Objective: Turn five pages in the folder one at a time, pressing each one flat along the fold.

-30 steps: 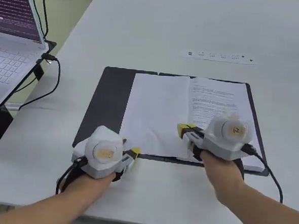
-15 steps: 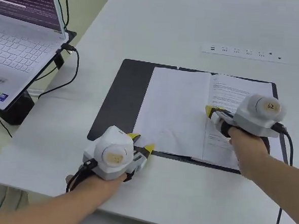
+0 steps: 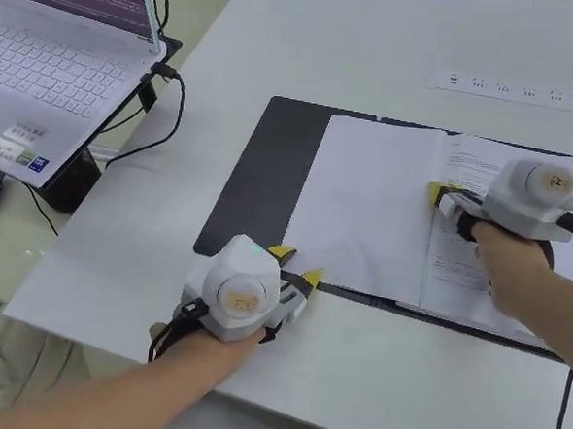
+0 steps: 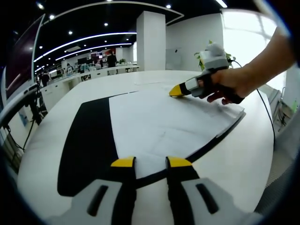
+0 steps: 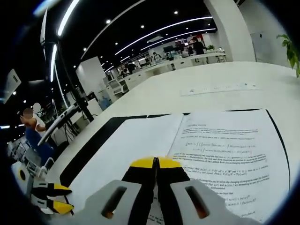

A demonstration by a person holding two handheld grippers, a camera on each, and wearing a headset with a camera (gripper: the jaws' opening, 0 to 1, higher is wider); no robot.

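Your left gripper (image 3: 296,266) waits at the near edge of the folder (image 3: 261,179), jaws slightly apart and empty. The folder lies open on the table (image 3: 375,45), long axis across you, its fold (image 3: 426,272) running away. Farther off, your right gripper (image 3: 443,198), jaws closed, rests by the fold.

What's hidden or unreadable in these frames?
Printed page text: too small and blurred, head and right gripper views.
Fold at the right gripper tips: covered by them, right gripper view.
Folder near right corner: behind the person's arm, head view.
Laptop screen: cut off by the top edge, head view.
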